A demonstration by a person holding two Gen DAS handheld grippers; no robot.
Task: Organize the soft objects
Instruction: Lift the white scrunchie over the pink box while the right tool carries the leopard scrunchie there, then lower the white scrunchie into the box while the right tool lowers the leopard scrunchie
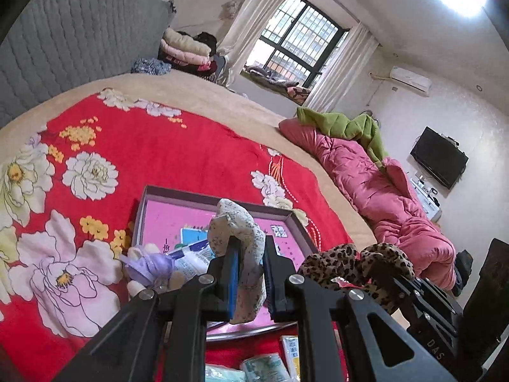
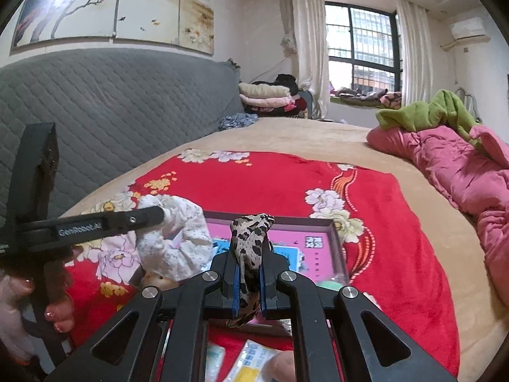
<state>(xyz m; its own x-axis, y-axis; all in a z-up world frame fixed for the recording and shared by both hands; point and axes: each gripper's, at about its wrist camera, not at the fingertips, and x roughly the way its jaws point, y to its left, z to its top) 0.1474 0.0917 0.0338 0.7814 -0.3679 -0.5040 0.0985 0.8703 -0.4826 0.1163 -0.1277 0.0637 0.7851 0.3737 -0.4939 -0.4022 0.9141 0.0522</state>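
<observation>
Red floral blanket [image 1: 178,146] bears the tray [image 1: 222,194]; above it, left gripper [image 1: 249,265] clamps a white scrunchie [image 1: 237,222], right gripper [image 2: 249,281] a leopard scrunchie [image 2: 251,238]: carry step, next lowering both into the tray.

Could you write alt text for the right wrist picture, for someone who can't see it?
The right gripper is shut on a leopard-print scrunchie above a pink box on a red floral blanket. To its left, the left gripper holds a white scrunchie. Behind lie a pink quilt and a window.
</observation>
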